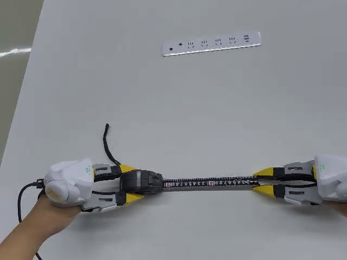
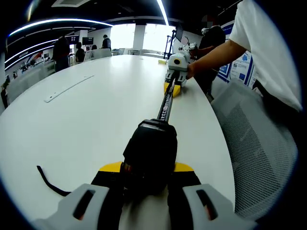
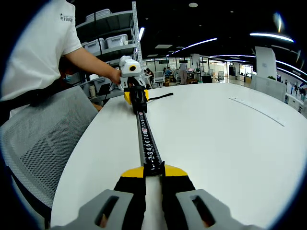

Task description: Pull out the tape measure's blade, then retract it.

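Observation:
A black tape measure case (image 1: 142,182) lies on the white table near its front edge, with my left gripper (image 1: 130,183) shut on it; in the left gripper view the case (image 2: 151,155) sits between the yellow-tipped jaws. The black blade (image 1: 209,183) with white numerals runs out to the right, just above the table. My right gripper (image 1: 264,182) is shut on the blade's end; in the right gripper view the blade (image 3: 146,141) stretches from the jaws to the far case (image 3: 139,99). A thin black strap (image 1: 107,142) trails from the case.
A white power strip (image 1: 211,43) lies at the back of the table (image 1: 162,97). A black cable (image 1: 24,197) runs from the left gripper's rear. A grey mesh chair (image 3: 41,143) stands beside the table, and people stand in the background.

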Action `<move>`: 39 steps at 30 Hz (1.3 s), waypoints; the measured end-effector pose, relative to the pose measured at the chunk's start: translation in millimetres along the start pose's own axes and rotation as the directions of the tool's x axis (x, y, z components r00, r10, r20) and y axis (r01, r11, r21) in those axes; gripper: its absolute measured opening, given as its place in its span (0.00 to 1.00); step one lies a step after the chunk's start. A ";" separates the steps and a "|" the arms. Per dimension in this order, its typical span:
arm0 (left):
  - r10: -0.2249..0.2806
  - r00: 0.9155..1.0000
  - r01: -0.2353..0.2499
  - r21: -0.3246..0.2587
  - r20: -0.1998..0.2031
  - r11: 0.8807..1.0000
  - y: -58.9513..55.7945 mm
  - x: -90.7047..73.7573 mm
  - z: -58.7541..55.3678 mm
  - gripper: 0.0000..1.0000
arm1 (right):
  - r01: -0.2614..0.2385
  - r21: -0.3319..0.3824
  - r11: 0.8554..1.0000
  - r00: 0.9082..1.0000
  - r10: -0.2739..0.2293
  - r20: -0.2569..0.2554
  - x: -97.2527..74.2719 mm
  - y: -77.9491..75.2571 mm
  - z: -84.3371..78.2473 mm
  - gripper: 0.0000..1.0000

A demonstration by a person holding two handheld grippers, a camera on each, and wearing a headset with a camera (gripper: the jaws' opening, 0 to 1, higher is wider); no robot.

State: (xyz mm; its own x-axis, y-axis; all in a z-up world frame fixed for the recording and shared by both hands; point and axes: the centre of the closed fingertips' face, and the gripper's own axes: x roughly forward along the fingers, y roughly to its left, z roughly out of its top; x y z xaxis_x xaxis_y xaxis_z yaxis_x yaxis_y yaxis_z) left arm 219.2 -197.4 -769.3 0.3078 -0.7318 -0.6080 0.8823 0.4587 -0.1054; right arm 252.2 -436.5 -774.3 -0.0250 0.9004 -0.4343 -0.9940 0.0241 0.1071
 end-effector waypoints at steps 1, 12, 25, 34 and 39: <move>0.001 1.000 -0.001 -0.001 0.000 1.000 0.1 0.0 0.0 0.31 | 0.001 -0.001 1.000 1.000 -0.001 0.001 0.3 0.0 -0.2 0.09; 0.000 1.000 0.000 -0.002 -0.003 1.000 -0.2 0.0 -0.1 0.31 | 0.003 -0.003 1.000 1.000 -0.003 0.007 -3.9 -0.9 -1.6 0.09; -0.002 1.000 0.002 -0.005 -0.011 1.000 -0.3 0.6 -0.1 0.31 | 0.011 0.015 1.000 1.000 -0.011 0.017 -14.6 -3.6 -6.3 0.09; 0.001 1.000 -0.002 -0.007 -0.010 1.000 0.5 1.3 0.3 0.31 | 0.022 0.017 1.000 1.000 -0.022 0.016 -22.7 -5.7 -7.7 0.09; 0.001 1.000 -0.001 -0.007 -0.011 1.000 0.4 1.3 0.4 0.31 | 0.026 0.025 0.999 1.000 -0.027 0.012 -28.0 -6.3 -11.1 0.09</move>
State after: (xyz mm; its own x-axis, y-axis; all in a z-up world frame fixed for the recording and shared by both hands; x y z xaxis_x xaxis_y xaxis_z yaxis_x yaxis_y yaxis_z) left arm 220.1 -198.4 -769.8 0.3043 -0.7258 -0.6170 0.8798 0.4625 -0.1101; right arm 258.0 -466.7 -772.8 0.0028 0.9045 -0.4265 -0.9913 0.0585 0.1175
